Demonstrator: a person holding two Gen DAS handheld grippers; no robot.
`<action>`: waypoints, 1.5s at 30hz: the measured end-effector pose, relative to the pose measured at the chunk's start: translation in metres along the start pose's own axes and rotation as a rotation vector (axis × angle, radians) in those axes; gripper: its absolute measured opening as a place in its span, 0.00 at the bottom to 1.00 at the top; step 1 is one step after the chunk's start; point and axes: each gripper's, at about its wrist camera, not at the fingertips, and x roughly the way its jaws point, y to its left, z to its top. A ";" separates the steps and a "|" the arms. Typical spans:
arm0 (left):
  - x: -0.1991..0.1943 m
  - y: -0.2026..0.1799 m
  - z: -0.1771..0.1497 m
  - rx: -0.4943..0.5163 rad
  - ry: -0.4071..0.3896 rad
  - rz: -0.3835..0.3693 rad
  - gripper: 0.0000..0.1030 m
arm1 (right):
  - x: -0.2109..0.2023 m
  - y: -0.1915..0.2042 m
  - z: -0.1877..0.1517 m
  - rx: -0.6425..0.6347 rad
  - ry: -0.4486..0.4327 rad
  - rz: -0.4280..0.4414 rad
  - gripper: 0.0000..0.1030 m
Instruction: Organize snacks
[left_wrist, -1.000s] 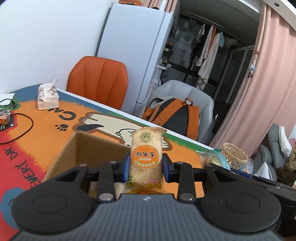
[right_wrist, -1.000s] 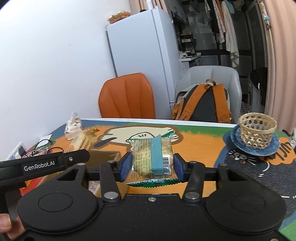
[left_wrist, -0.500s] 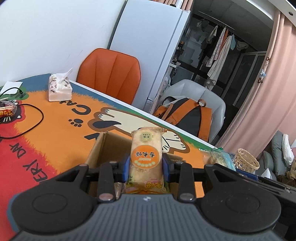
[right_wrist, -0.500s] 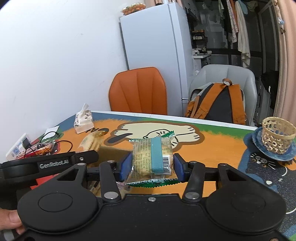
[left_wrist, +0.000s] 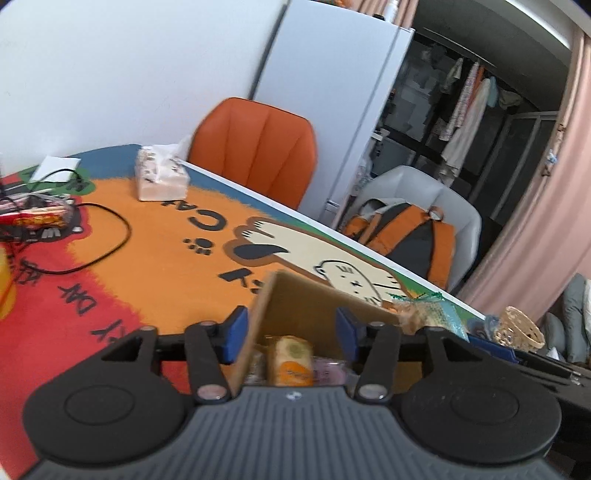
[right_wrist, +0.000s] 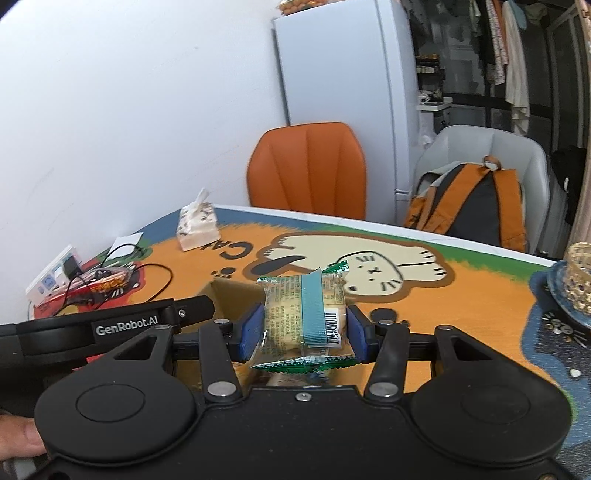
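Below the left gripper (left_wrist: 288, 338), whose jaws are opening, the orange-labelled rice cracker pack (left_wrist: 290, 360) has just dropped into the cardboard box (left_wrist: 295, 306); the right gripper (right_wrist: 306, 330) clamps a green-edged cracker pack (right_wrist: 304, 317), likely next.

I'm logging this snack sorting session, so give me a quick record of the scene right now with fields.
left claw: jaws opening, nothing between the pads, over the cardboard box
right claw: shut on the green-edged snack packet, above the box
box contents: an orange-label snack packet and other packets
table: cat-print cover, tissue pack, black cable, woven basket
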 end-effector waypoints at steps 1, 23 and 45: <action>-0.003 0.003 0.000 -0.005 -0.005 0.001 0.54 | 0.001 0.003 0.000 -0.004 0.003 0.004 0.47; -0.040 0.016 -0.003 -0.021 -0.009 0.005 0.76 | -0.029 0.001 -0.004 0.028 -0.022 -0.038 0.68; -0.102 -0.022 -0.018 0.131 0.018 -0.018 0.92 | -0.109 -0.031 -0.018 0.109 -0.087 -0.050 0.95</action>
